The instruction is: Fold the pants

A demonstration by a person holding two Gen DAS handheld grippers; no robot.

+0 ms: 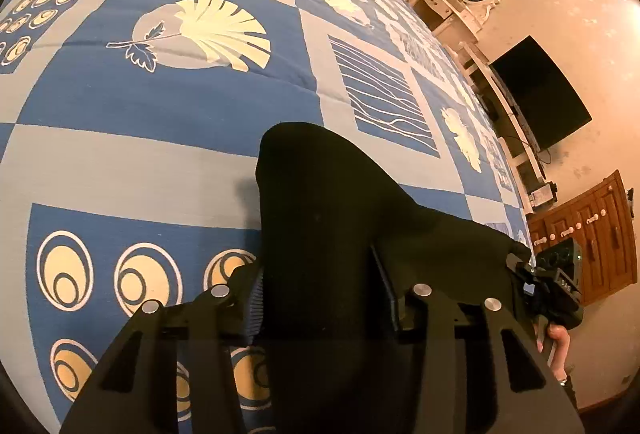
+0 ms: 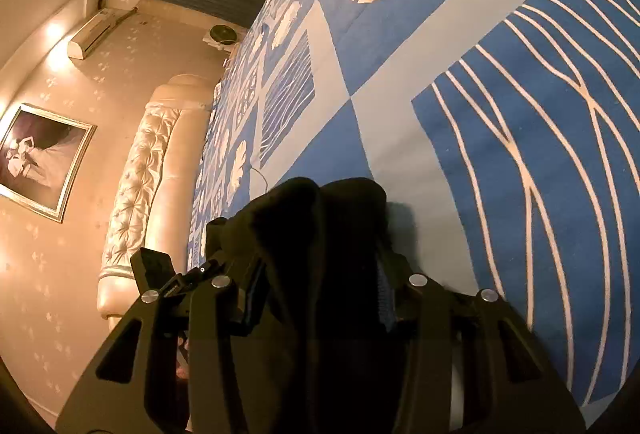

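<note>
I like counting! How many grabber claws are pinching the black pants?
2. The left gripper pinches the black pants on the bedspread; the right gripper pinches another bunch.

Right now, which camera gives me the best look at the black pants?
The left wrist view: the black pants rise from the left hand-held gripper and stretch right to the right hand-held gripper. The right wrist view shows only a bunched wad between its own fingers, above the bedspread.
</note>
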